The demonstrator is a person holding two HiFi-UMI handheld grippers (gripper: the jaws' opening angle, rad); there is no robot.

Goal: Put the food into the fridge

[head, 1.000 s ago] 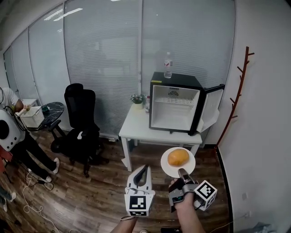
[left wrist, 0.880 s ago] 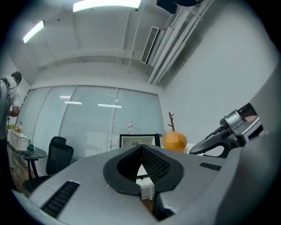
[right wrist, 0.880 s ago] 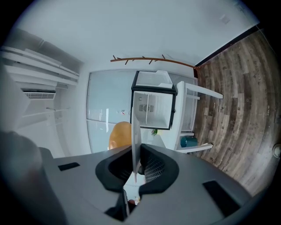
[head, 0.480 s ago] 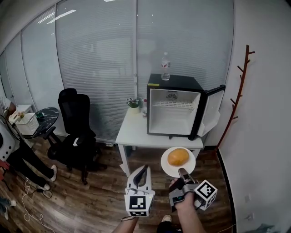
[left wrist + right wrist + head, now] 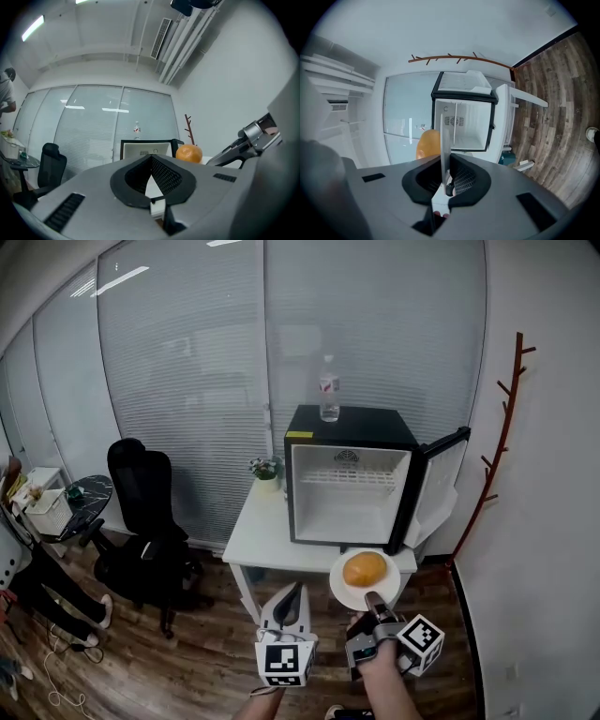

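While the right gripper (image 5: 373, 598) is pinching the plate (image 5: 343, 591) by its rim, food (image 5: 365, 568) on top, the fridge (image 5: 349, 493) approach is calling for a level plate (left gripper (image 5: 292, 594) jaws are sitting together, empty).

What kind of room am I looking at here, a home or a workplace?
Most likely an office room: glass walls covered with blinds, a black swivel office chair, and an open mini fridge standing on a small white table.
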